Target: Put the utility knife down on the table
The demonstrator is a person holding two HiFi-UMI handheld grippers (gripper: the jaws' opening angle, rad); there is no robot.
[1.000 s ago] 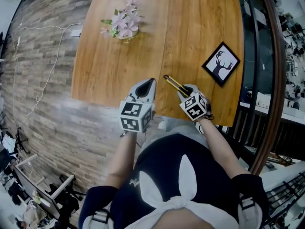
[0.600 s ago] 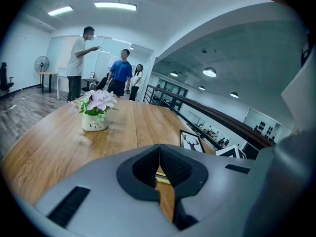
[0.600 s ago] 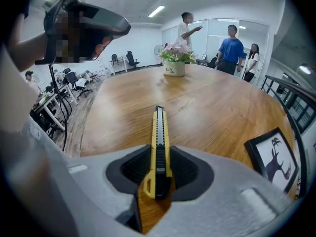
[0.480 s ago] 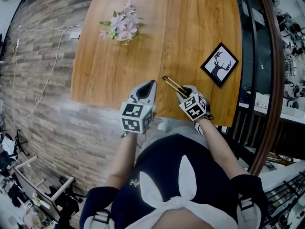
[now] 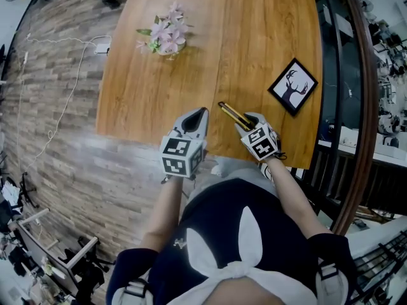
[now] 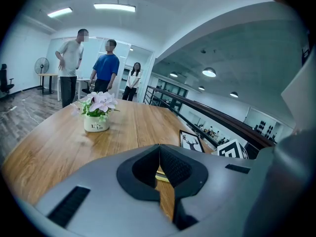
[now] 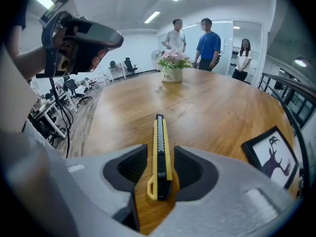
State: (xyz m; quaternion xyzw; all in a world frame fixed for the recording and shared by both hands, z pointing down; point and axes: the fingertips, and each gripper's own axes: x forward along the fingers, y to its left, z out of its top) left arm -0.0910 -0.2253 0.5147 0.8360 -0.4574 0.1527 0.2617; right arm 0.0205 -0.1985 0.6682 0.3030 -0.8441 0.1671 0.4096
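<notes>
White flower pot (image 6: 96, 124) on the table (image 6: 49, 147) has dark print on its front, and the word "Life" reads in both gripper views. A second line of print above it is too small to read.

pink flowers in a white pot (image 5: 163, 37), framed deer picture (image 5: 293, 86) well apart from it, three people (image 7: 206, 43) standing beyond
</notes>
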